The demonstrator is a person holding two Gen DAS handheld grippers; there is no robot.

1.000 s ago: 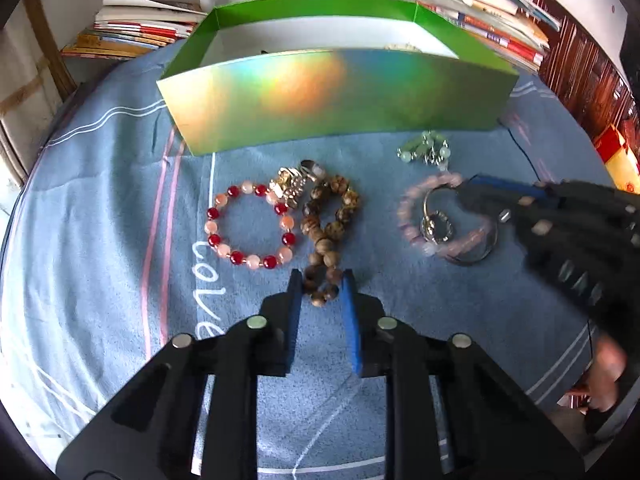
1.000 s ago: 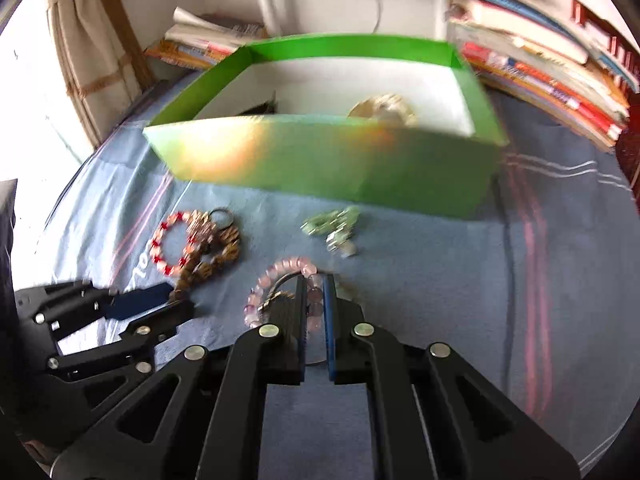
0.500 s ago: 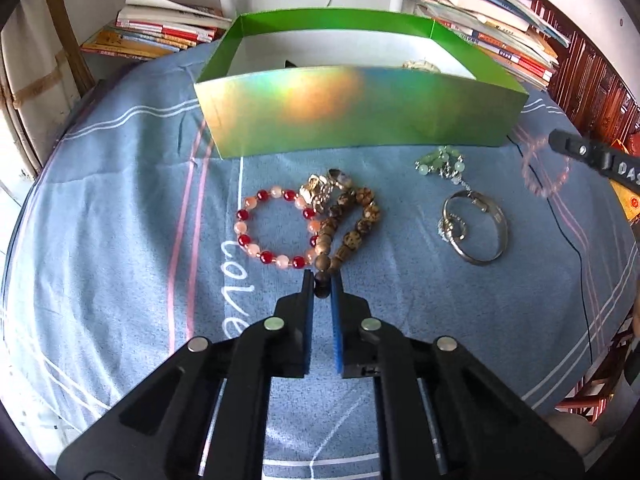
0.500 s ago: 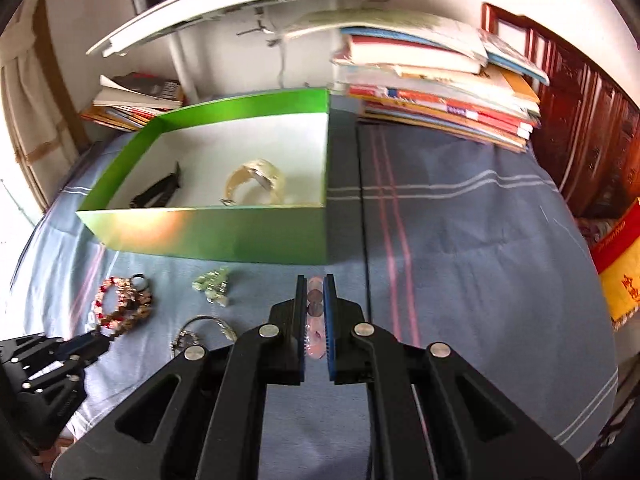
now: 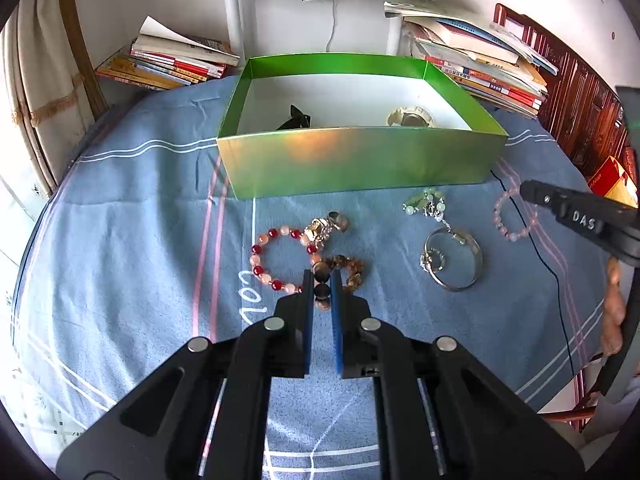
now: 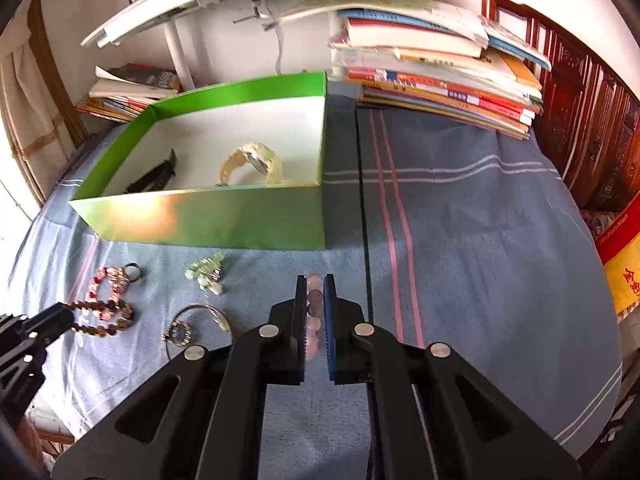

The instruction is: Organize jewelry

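The left gripper [image 5: 321, 280] is clamped on a brown wooden bead bracelet [image 5: 344, 270], its loose end trailing on the cloth beside a red-and-peach bead bracelet [image 5: 280, 260]. The right gripper [image 6: 316, 300] pinches a glassy pink bead bracelet [image 6: 313, 312]. A silver bangle [image 5: 454, 260] lies on the striped blue tablecloth [image 5: 140, 220] before the glossy green box [image 5: 360, 160]; book stacks [image 6: 436, 80] line the wall.

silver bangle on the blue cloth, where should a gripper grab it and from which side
Grip the silver bangle across its bare right rim, coming from above with one finger inside the ring and one outside. It lies flat on the blue cloth, and a charm crowds its left rim.
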